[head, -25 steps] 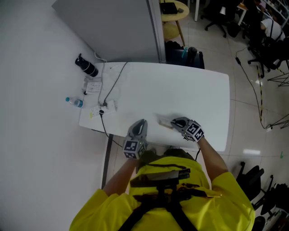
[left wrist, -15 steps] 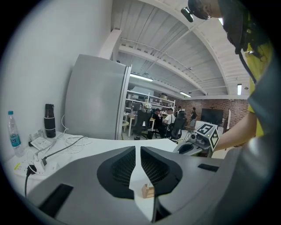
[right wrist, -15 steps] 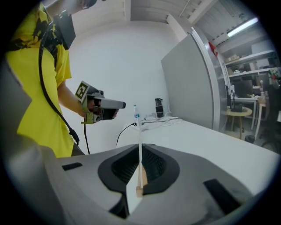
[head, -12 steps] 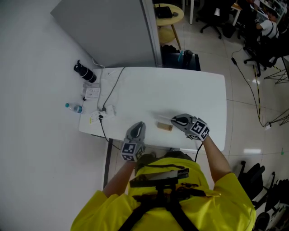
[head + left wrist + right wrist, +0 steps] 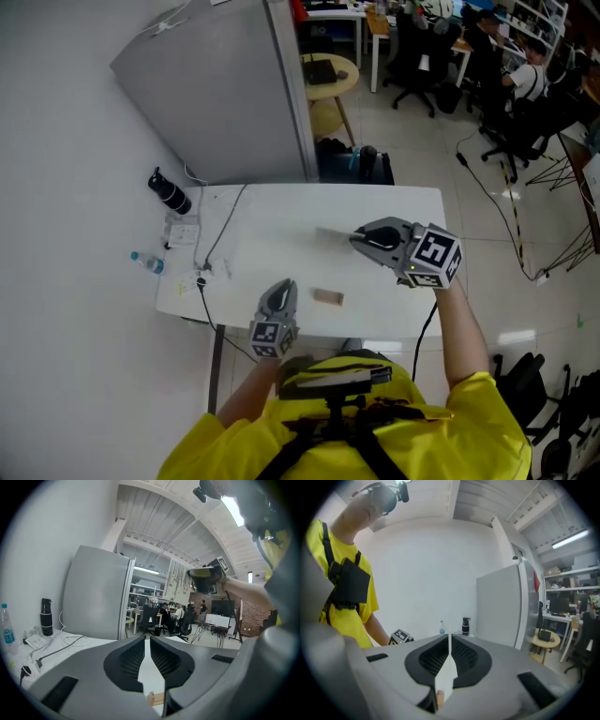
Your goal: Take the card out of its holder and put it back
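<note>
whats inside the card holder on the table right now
No card stands in the holder; the card is held up in the air between the fingers of the right gripper. The holder's slot is too small to see into.
</note>
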Demonstrator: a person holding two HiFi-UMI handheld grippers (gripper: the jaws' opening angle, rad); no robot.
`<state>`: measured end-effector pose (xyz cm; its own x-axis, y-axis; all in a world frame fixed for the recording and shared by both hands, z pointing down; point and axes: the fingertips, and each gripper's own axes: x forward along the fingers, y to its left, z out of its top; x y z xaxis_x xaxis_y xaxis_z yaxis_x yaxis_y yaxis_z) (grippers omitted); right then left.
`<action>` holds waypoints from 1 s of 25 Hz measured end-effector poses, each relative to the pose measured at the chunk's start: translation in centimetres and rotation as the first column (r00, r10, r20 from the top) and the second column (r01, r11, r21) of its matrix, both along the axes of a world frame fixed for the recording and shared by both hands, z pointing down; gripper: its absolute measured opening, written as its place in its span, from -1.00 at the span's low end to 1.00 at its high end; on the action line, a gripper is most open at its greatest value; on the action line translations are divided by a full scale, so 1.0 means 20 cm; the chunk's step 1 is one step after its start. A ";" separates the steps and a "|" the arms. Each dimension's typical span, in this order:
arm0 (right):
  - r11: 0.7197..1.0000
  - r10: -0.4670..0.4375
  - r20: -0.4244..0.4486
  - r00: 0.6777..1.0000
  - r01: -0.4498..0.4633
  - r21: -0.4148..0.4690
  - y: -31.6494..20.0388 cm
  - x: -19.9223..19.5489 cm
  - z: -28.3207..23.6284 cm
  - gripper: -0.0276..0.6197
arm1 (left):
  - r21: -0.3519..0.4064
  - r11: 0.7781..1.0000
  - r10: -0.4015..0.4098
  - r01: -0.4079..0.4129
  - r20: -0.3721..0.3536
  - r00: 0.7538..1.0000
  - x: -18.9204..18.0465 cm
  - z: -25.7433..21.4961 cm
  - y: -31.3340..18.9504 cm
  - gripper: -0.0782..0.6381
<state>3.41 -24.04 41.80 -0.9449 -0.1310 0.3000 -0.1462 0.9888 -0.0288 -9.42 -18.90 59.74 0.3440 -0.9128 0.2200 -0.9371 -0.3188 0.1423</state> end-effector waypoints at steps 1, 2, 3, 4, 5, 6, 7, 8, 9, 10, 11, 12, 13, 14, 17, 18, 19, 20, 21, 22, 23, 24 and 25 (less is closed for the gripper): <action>1.000 -0.008 0.017 1.000 0.008 0.009 0.00 0.01 -0.10 -0.85 | 0.005 1.000 0.005 -0.005 0.002 1.000 0.01 -0.01 -0.01 -0.73; 1.000 -0.013 0.033 0.999 0.012 0.017 0.01 0.01 -0.19 -0.85 | 0.008 1.000 0.009 -0.009 0.005 1.000 0.02 0.00 -0.01 -0.73; 1.000 -0.014 0.047 0.999 0.013 0.024 0.00 0.02 -0.26 -0.85 | 0.007 1.000 0.012 -0.013 0.007 1.000 0.02 0.00 -0.01 -0.73; 0.999 -0.011 0.056 0.998 0.010 0.033 0.00 0.03 -0.33 -0.85 | 0.007 1.000 0.014 -0.014 0.009 1.000 0.03 0.00 -0.02 -0.73; 0.999 -0.008 0.060 0.998 0.005 0.043 0.00 0.05 -0.38 -0.85 | 0.007 1.000 0.016 -0.016 0.009 1.000 0.04 0.00 -0.02 -0.73; 0.999 -0.004 0.064 0.998 0.001 0.051 0.00 0.06 -0.42 -0.85 | 0.006 1.000 0.019 -0.019 0.008 1.000 0.05 0.00 -0.01 -0.73; 0.999 -0.001 0.071 0.997 -0.003 0.052 0.00 0.07 -0.45 -0.85 | 0.004 1.000 0.021 -0.021 0.009 1.000 0.06 0.00 -0.01 -0.73; 0.999 0.001 0.082 0.997 -0.005 0.049 0.01 0.09 -0.49 -0.85 | 0.002 1.000 0.023 -0.023 0.011 1.000 0.07 0.00 -0.01 -0.73; 0.999 0.002 0.093 0.996 -0.006 0.047 0.02 0.10 -0.52 -0.85 | -0.001 1.000 0.024 -0.024 0.015 1.000 0.08 0.00 0.00 -0.73; 0.999 0.004 0.101 0.995 -0.008 0.048 0.03 0.12 -0.54 -0.85 | -0.004 1.000 0.024 -0.024 0.019 1.000 0.09 0.00 0.00 -0.73; 0.999 0.006 0.107 0.994 -0.012 0.050 0.03 0.13 -0.56 -0.85 | -0.006 1.000 0.023 -0.022 0.024 0.999 0.09 0.00 0.01 -0.73; 0.998 0.009 0.112 0.994 -0.015 0.053 0.04 0.14 -0.57 -0.85 | -0.005 1.000 0.020 -0.020 0.030 0.999 0.09 0.00 0.01 -0.74; 0.998 0.009 0.116 0.993 -0.016 0.057 0.04 0.15 -0.58 -0.85 | 0.001 1.000 0.017 -0.017 0.035 0.999 0.09 0.00 0.00 -0.74; 0.998 0.008 0.117 0.993 -0.015 0.060 0.05 0.16 -0.59 -0.85 | 0.007 1.000 0.017 -0.017 0.036 0.999 0.09 -0.01 0.00 -0.75; 0.998 0.006 0.118 0.993 -0.014 0.064 0.06 0.16 -0.60 -0.85 | 0.032 0.999 0.028 -0.029 0.014 0.999 0.09 -0.03 -0.02 -0.75; 0.998 0.009 0.117 0.993 -0.016 0.065 0.06 0.16 -0.60 -0.85 | 0.036 0.999 0.032 -0.032 0.010 0.999 0.10 -0.04 -0.03 -0.76; 0.998 0.012 0.115 0.993 -0.020 0.065 0.05 0.16 -0.60 -0.85 | 0.037 0.999 0.035 -0.035 0.009 0.999 0.10 -0.04 -0.04 -0.76; 0.998 0.015 0.113 0.993 -0.022 0.063 0.05 0.16 -0.60 -0.85 | 0.037 0.999 0.038 -0.038 0.010 0.999 0.10 -0.05 -0.04 -0.75; 0.998 0.016 0.113 0.993 -0.023 0.058 0.05 0.16 -0.60 -0.85 | 0.038 0.998 0.040 -0.040 0.010 0.999 0.11 -0.05 -0.04 -0.76; 0.998 0.016 0.113 0.993 -0.022 0.053 0.06 0.16 -0.59 -0.85 | 0.039 0.998 0.041 -0.041 0.012 0.999 0.11 -0.06 -0.04 -0.75; 0.999 0.017 0.112 0.994 -0.023 0.049 0.07 0.17 -0.58 -0.85 | 0.038 0.998 0.041 -0.042 0.016 0.999 0.12 -0.05 -0.04 -0.76; 0.999 0.020 0.109 0.994 -0.025 0.047 0.08 0.19 -0.57 -0.85 | 0.037 0.998 0.041 -0.042 0.021 0.999 0.13 -0.04 -0.03 -0.76; 0.998 0.024 0.104 0.994 -0.029 0.047 0.09 0.20 -0.55 -0.85 | 0.034 0.999 0.040 -0.041 0.027 0.999 0.14 -0.03 -0.03 -0.76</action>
<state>7.35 -22.33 30.79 -0.9666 -0.1680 0.1936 -0.1708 0.9853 0.0024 -6.64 -19.46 59.08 0.3754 -0.9055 0.1980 -0.9266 -0.3609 0.1059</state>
